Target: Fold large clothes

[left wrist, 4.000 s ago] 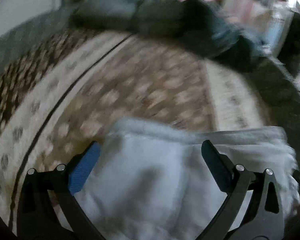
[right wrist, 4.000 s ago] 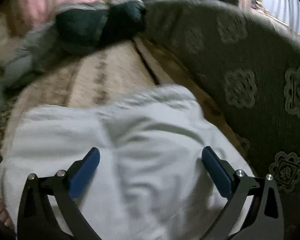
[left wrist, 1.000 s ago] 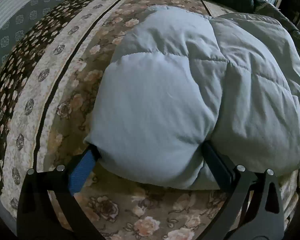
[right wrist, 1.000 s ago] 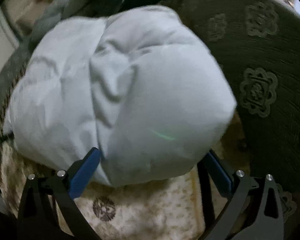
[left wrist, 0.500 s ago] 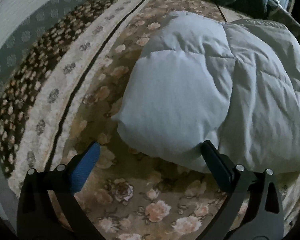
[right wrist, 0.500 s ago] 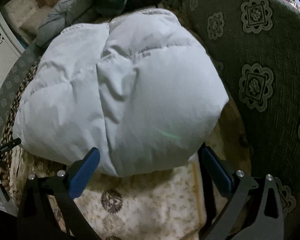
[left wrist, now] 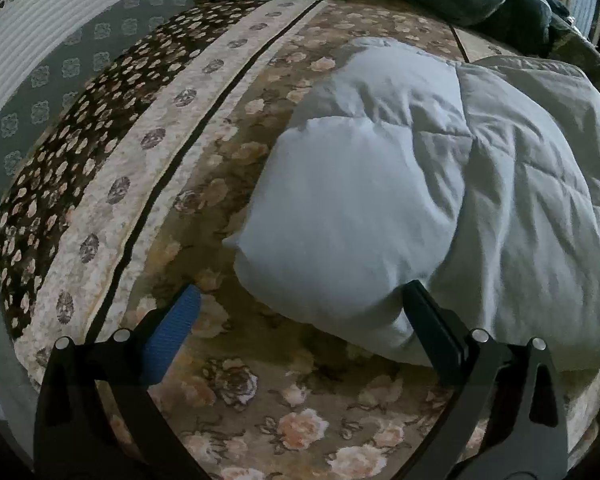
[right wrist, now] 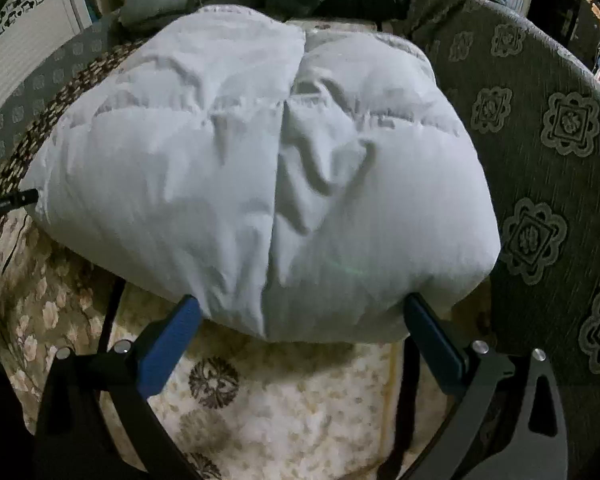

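Both claws, left (left wrist: pixel 300 320) and right (right wrist: pixel 300 320), have backed off with fingers apart and empty, leaving the folded jacket (right wrist: pixel 260 184) lying against the sofa's (right wrist: pixel 548 184) back edge, so this fold looks finished.

Dim indoor light, cool cast, both views. Brightest at far left, off a white panel (left wrist: pixel 56 28). Heavy fisheye bend, black vignette at corners. Soft shadow under jacket (right wrist: pixel 260 168) near edge; faint green glare streak on it. Right view slightly soft; fingers (left wrist: pixel 172 340) dark, sharp.
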Demonstrator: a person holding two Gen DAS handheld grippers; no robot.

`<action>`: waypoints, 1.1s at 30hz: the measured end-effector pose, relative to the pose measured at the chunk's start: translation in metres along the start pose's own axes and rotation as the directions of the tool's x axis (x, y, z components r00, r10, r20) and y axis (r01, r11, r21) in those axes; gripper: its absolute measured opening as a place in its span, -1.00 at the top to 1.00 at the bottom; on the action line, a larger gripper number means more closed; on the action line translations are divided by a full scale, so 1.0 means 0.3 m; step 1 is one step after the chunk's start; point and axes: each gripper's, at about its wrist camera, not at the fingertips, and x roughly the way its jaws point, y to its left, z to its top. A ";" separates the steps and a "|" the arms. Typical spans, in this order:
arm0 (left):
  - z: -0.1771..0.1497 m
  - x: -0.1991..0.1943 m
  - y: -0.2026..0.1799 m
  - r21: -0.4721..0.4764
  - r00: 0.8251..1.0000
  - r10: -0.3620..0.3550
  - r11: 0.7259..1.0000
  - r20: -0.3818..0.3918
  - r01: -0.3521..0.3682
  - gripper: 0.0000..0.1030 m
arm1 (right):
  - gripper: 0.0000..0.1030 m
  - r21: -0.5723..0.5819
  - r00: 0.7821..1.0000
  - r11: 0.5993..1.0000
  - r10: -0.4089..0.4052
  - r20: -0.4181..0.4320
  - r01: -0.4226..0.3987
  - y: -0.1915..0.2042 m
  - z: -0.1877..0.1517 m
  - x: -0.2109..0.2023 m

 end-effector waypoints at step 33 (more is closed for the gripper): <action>0.050 0.077 0.038 -0.002 0.997 -0.067 0.998 -0.036 0.067 -0.94 | -0.97 0.116 1.000 0.993 -0.025 -0.006 0.025 -0.096 0.009 0.060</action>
